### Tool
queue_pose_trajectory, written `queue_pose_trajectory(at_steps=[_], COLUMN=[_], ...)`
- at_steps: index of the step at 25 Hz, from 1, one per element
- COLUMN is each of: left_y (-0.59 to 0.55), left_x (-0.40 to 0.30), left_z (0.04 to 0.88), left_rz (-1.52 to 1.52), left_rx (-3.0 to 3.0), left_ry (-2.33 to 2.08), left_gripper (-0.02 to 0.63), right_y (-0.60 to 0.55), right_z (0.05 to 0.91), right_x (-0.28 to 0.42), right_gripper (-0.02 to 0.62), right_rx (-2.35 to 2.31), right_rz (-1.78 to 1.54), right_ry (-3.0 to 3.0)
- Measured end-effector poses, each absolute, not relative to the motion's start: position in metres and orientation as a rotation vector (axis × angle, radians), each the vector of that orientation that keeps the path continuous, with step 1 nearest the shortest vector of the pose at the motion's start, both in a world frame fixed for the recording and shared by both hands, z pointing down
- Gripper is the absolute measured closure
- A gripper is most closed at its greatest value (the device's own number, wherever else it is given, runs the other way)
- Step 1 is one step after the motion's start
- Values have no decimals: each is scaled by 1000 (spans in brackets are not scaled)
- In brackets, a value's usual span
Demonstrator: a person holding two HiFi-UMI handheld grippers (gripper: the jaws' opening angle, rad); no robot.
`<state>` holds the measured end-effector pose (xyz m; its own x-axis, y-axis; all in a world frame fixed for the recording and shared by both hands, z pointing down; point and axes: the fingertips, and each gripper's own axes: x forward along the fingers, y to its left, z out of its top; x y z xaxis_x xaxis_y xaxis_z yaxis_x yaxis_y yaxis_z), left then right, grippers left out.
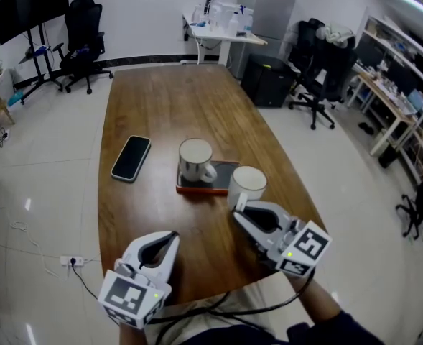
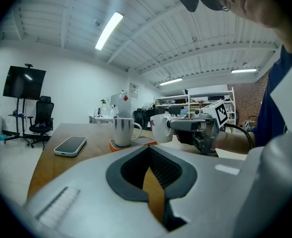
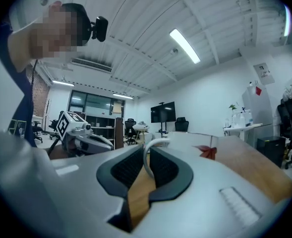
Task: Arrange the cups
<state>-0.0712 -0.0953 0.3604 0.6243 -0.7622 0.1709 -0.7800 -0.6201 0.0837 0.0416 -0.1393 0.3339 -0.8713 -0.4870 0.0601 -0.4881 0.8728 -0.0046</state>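
White cup (image 1: 248, 182) near the table's (image 1: 161, 106) right edge, just right of the mat (image 1: 225, 169); right tool (image 1: 241, 209) clamped on its handle. Second cup (image 1: 195, 159) upright on the orange-edged mat, mid-table. Left tool (image 1: 172, 237) closed, empty, at near edge. Phone (image 1: 131, 157) left of the cups.

White cup (image 1: 195, 160) on coaster (image 1: 224, 169), second cup (image 1: 248, 185) beside
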Motion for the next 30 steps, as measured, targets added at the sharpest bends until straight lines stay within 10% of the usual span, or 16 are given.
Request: queue_pose_trajectory(at_steps=[15, 30], left_y=[-113, -113], left_x=[-193, -179], left_z=[358, 359], left_rz=[124, 151], left_rx=[2106, 2198], left_ry=[-2116, -2027], left_gripper=[603, 603], right_y=[-69, -85], right_z=[366, 388], right_x=[-94, -44], right_gripper=[566, 476], right_rx=[39, 129], right_rz=[115, 178], right_ry=[-2955, -2802])
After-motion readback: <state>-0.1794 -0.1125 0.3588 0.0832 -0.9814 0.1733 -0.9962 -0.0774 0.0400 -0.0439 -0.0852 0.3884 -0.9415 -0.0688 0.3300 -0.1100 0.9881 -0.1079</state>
